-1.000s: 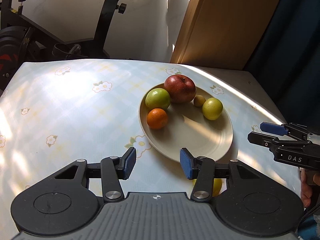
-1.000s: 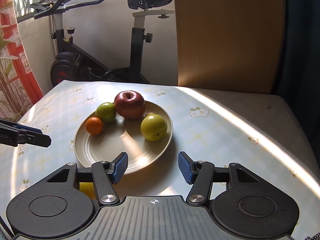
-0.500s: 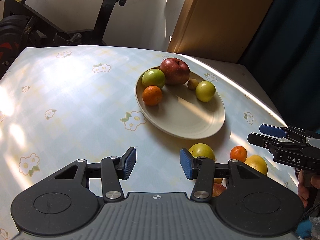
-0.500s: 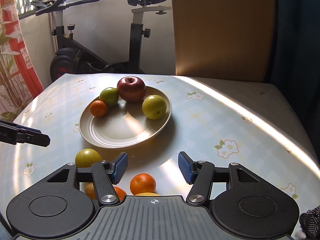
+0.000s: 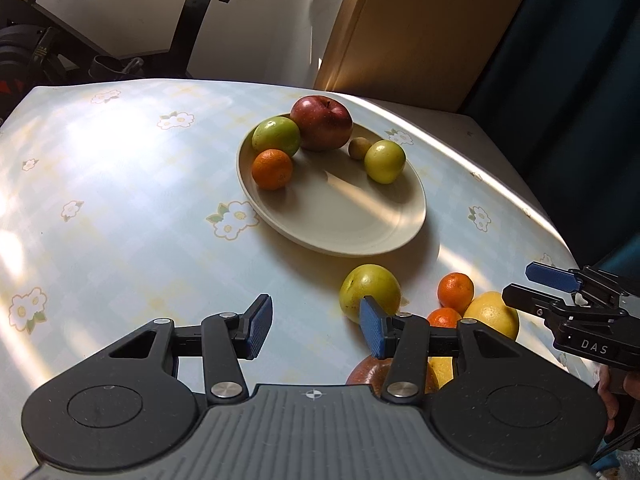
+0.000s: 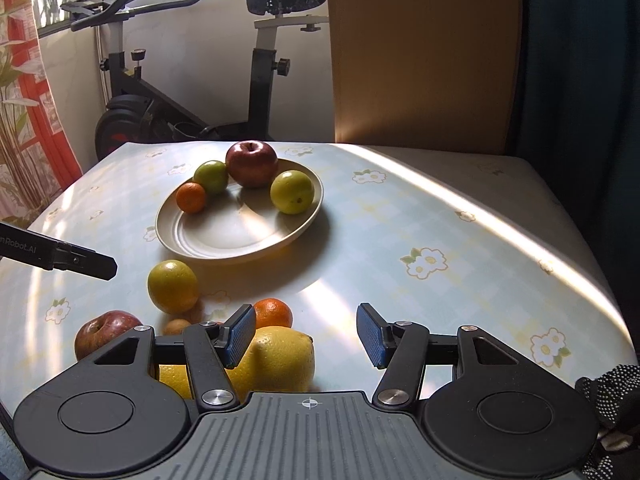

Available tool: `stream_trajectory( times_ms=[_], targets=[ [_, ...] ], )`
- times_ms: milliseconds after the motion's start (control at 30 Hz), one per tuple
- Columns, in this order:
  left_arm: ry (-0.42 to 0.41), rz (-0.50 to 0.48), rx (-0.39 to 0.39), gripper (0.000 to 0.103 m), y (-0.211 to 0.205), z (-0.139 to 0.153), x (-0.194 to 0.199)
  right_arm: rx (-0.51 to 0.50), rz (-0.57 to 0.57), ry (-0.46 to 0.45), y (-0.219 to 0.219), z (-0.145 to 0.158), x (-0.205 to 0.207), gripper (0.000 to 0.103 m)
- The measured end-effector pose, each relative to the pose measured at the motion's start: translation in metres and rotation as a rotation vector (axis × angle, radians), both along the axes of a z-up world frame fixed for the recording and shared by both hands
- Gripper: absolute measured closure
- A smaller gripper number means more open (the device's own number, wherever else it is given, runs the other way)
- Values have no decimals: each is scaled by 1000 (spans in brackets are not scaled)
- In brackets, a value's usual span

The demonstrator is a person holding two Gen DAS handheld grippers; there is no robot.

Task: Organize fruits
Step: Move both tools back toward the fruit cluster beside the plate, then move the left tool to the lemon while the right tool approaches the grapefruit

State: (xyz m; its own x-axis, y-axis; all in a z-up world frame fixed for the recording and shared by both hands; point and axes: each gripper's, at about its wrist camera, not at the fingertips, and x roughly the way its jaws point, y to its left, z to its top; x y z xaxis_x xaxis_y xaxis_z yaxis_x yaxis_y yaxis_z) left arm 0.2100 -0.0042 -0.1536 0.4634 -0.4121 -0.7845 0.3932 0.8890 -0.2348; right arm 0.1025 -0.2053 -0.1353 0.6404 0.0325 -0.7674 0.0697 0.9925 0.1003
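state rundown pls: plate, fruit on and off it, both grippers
plate: upright on the tablecloth, partly filled
red apple: on plate, far rim
orange: on plate
green fruit: loose on cloth, off plate
lemon: loose, beside right gripper's finger
second red apple: loose on cloth
left gripper: open, empty
right gripper: open, empty

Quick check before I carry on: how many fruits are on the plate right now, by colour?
Red apple: 1
Green fruit: 2, the second one yellower
Orange mandarin: 1
Small brown fruit: 1
Total on the plate: 5
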Motion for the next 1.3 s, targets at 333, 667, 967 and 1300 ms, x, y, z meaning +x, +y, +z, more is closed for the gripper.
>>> stream_trajectory(
  times_ms=[333, 667, 967, 1300],
  targets=[
    [1, -27, -8, 52, -13, -1, -5, 9, 6, 11, -1, -3, -13, 50],
    [18, -28, -14, 52, -14, -4, -7, 10, 22, 9, 3, 0, -17, 50],
    [49, -18, -29, 52, -5, -8, -14, 13, 49, 8, 13, 2, -17, 50],
    [13, -80, -31, 52, -27, 3, -8, 125, 2, 67, -1, -18, -15, 44]
  ],
)
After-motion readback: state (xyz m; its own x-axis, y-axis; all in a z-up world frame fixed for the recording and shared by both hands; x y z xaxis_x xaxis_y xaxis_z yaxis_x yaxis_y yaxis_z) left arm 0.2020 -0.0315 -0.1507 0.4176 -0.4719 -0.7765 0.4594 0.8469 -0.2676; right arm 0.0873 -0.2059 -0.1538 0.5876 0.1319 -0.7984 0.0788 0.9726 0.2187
